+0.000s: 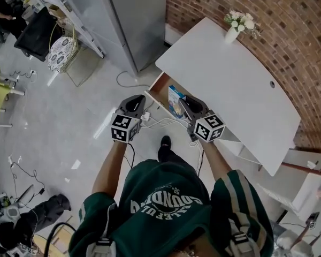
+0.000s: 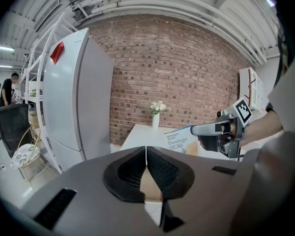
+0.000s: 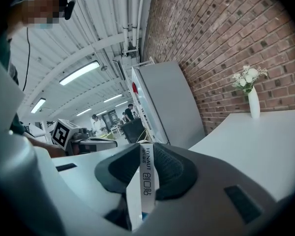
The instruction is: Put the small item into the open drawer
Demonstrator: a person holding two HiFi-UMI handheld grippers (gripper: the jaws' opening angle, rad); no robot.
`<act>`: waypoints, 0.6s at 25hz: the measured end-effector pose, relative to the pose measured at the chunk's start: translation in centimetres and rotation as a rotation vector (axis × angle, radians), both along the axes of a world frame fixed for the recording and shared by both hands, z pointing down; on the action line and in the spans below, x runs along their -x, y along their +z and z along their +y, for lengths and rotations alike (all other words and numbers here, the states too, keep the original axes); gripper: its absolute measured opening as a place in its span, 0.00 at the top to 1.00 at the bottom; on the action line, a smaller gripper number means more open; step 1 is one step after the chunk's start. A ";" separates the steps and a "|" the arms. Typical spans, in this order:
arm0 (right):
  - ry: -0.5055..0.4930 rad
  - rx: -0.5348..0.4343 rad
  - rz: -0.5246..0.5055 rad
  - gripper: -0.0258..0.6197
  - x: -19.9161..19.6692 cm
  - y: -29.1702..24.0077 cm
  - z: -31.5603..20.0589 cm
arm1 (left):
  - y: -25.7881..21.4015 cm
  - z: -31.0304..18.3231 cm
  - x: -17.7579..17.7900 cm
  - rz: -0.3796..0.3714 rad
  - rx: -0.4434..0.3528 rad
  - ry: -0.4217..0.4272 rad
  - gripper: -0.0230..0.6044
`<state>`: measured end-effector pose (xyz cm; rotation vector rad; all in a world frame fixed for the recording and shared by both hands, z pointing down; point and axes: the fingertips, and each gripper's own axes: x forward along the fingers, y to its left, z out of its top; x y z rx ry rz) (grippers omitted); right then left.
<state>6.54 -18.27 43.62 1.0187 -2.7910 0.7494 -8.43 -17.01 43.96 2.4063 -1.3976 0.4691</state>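
Observation:
A small white-and-blue bandage box (image 1: 175,101) is clamped edge-on between the jaws of my right gripper (image 1: 186,105), just above the open wooden drawer (image 1: 159,86) of the white table (image 1: 230,84). In the right gripper view the box (image 3: 147,178) stands as a thin upright strip with both pads of the right gripper (image 3: 146,171) pressed on it. My left gripper (image 1: 136,100) hovers left of the drawer, its jaws (image 2: 146,163) shut with nothing between them. From the left gripper view I see the box (image 2: 179,140) sticking out of the right gripper (image 2: 221,131).
A white vase of flowers (image 1: 232,32) stands at the table's far corner. A tall grey fridge (image 1: 123,15) rises left of the table, with a brick wall (image 1: 267,15) behind. White cables (image 1: 160,123) trail below the drawer. People and desks are in the far left background.

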 end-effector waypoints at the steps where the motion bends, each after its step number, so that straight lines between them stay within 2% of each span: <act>1: -0.008 0.003 0.004 0.80 0.1 0.3 -0.3 | 0.2 -0.3 0.0 -0.002 0.004 -0.008 0.93; 15: -0.046 0.056 0.061 0.80 0.4 4.5 -2.7 | 2.4 -2.8 0.4 -0.006 0.054 -0.042 0.93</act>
